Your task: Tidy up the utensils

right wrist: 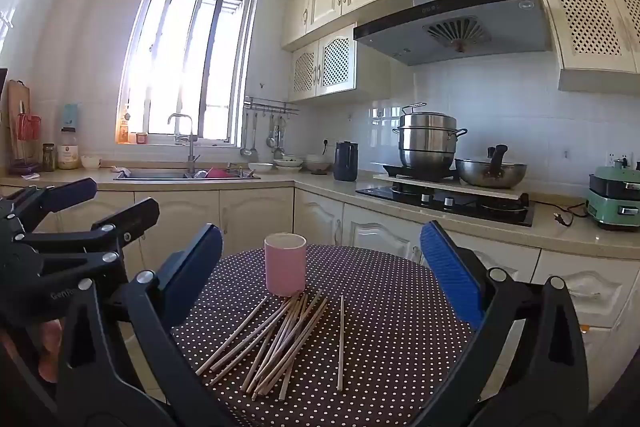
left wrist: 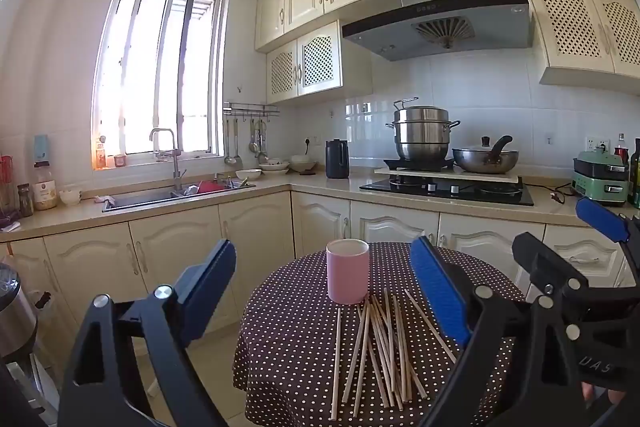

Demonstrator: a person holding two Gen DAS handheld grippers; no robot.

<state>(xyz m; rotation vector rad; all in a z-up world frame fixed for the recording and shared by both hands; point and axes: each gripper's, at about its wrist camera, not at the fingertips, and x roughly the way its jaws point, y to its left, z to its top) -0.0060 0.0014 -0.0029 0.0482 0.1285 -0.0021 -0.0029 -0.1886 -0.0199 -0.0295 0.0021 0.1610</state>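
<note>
Round table [left wrist: 288,347] with a dark, white-dotted cloth, standing in a kitchen. On it, a pink cup [left wrist: 347,271] stands upright toward the far side. A loose pile of wooden chopsticks [left wrist: 380,351] lies on the cloth just in front of the cup, the far tips of several reaching its base; they cross one another at shallow angles. One chopstick [right wrist: 341,343] lies apart from the pile on its right side, as the right wrist view shows it.

Left gripper [left wrist: 324,291]: held above the near edge of the table, fingers spread wide apart, blue pads facing inward, nothing between them. The cup and the pile appear in the gap between its fingers (seen past them, not touched).

Right gripper [right wrist: 320,267]: likewise above the near edge, fingers wide apart and holding nothing. It stands just beside the left gripper, to its right; each shows at the edge of the other's view.

Background: a sink [right wrist: 160,174] with a tap under the window [right wrist: 188,59], a steel pot [right wrist: 428,141] and a pan [right wrist: 490,171] on the stove, a dark jug [right wrist: 345,167] on the counter, a green appliance [right wrist: 614,203] at far right.
</note>
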